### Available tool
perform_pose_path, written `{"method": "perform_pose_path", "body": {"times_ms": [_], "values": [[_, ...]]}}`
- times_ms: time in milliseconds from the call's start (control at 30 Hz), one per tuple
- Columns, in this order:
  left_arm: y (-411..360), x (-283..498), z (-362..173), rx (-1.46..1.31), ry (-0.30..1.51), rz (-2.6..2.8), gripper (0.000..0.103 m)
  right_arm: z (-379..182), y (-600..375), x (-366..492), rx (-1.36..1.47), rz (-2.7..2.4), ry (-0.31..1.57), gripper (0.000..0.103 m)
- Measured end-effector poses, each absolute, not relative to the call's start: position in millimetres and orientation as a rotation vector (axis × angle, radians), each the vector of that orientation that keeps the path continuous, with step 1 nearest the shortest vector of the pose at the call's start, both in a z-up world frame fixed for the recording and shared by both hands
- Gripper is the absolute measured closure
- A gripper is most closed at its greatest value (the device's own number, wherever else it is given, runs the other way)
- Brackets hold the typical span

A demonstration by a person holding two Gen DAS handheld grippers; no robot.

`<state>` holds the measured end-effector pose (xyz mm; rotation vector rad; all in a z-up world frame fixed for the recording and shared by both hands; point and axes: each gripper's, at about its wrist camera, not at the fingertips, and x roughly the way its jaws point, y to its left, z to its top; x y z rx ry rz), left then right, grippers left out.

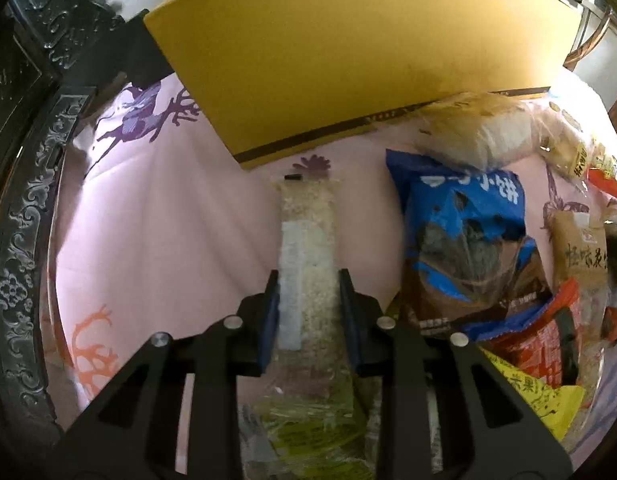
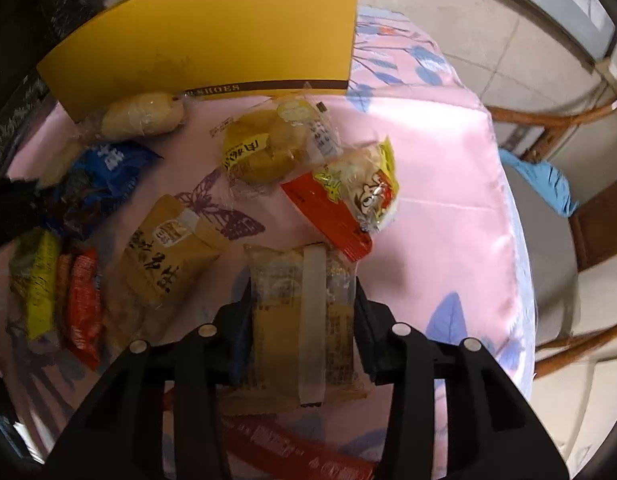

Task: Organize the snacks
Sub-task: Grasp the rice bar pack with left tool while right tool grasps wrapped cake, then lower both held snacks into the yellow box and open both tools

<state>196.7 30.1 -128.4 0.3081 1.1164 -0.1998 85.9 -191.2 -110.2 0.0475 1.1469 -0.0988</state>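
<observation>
The left claw pinches a long clear pack of pale rice snack lying on the pink table. A yellow box stands at twelve o'clock, and a blue snack bag lies at three o'clock. The right claw squeezes a yellow cake pack. A red and yellow bag lies at one o'clock.

cloth: pink, purple-orange floral | box: yellow, brown stripe | packet: blue
</observation>
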Motion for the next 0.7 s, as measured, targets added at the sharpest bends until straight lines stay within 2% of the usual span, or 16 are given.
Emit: {"method": "perform_pose_path", "body": {"times_ms": [300,600,700], "values": [[37.5,172.0,-101.0,0.265,1.095,-0.192,0.075,-61.0,-192.6,59.2,0.093,-0.075,1.054,0.062],[41.9,119.4,-31.3,0.232,0.975,-0.187,0.075,-11.8,-180.6,35.7,0.098,-0.011,0.928,0.062],[45.2,104.0,-6.1,0.138,0.964,-0.222,0.075,2.5,-177.7,28.0,0.124,0.014,0.89,0.062]]}}
